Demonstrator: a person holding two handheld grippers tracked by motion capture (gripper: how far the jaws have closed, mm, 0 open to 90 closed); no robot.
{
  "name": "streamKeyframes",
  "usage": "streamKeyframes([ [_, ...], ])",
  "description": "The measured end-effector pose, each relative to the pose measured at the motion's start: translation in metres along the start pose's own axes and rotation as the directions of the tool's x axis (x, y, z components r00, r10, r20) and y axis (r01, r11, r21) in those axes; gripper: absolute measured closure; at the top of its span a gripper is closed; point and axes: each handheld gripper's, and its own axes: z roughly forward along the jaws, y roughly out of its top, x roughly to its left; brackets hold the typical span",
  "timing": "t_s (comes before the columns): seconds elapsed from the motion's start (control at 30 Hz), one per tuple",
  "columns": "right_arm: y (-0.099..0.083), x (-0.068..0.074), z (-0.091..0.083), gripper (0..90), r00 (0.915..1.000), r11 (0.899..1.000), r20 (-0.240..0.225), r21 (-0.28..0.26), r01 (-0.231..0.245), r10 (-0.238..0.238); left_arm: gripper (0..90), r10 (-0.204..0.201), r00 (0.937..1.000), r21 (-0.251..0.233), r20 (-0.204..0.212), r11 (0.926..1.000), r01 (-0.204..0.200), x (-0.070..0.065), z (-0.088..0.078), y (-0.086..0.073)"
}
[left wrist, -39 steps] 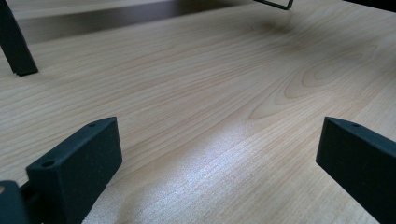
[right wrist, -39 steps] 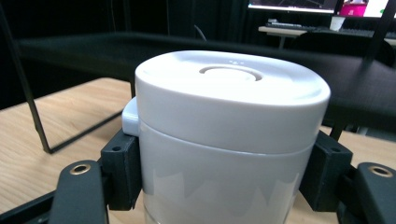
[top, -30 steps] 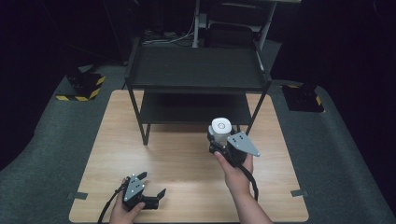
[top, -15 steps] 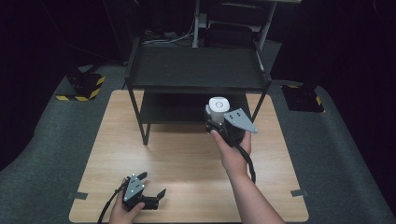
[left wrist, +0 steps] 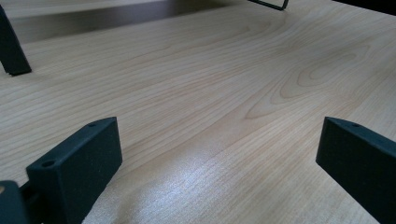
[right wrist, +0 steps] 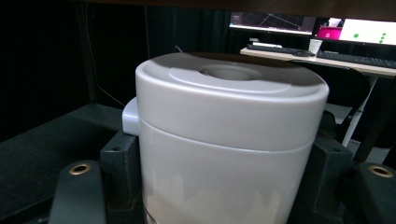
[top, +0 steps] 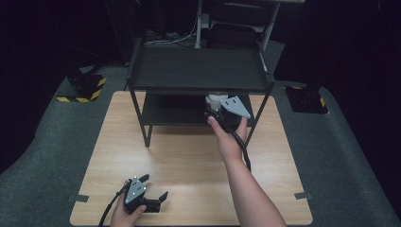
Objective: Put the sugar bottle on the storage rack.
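I have the white lidded canister (right wrist: 229, 144) pinched between the jaws of my right gripper (top: 222, 113), one black pad pressed against each side of its wall, and it stands upright in the grip with its lid level. From above, the gripper sits at the front edge of the black two-tier shelf (top: 198, 71), its nose and the canister tucked in under the top tier, with the lower tier (top: 175, 111) just below and ahead of the jaws. In the right gripper view the dark shelf surface lies beneath and to the left of the canister, and the underside of the top tier runs close above its lid. I judge the pick-up done and the carry nearly done; what is left is to push in a little, lower the canister onto the lower tier, let go and back out without clipping the top tier. I cannot tell whether its base touches the shelf yet. My left gripper (top: 144, 198) rests low on the wooden table (left wrist: 224, 93), jaws spread wide with nothing between them, well apart from the shelf.
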Motion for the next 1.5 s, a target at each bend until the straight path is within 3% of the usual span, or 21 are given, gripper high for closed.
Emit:
streamKeyframes([
  [0.53,-0.014,-0.001,0.024,29.4,0.9998,0.999,0.018,-0.041,0.003,-0.002,0.6,-0.007,1.0000,-0.003,0.005,1.0000,0.007,0.001,0.000,0.000],
  [0.67,-0.017,-0.001,0.026,29.5,0.9998,0.999,0.021,-0.053,0.000,0.001,0.6,-0.007,1.0000,-0.003,0.005,1.0000,0.007,0.001,0.000,0.000],
  [0.8,-0.021,-0.001,0.026,29.4,0.9990,0.997,0.026,-0.063,-0.034,0.036,0.6,-0.007,1.0000,-0.002,0.005,1.0000,0.007,0.001,0.000,0.000],
  [1.2,-0.022,-0.002,0.026,29.0,0.9989,0.997,0.021,-0.064,-0.040,0.041,0.6,-0.005,1.0000,-0.002,0.006,1.0000,0.005,0.001,0.000,0.000],
  [1.5,-0.017,-0.007,0.024,18.8,0.9992,0.998,-0.012,-0.041,-0.038,0.037,0.6,-0.004,1.0000,0.002,0.007,1.0000,0.004,0.001,0.000,0.000],
])
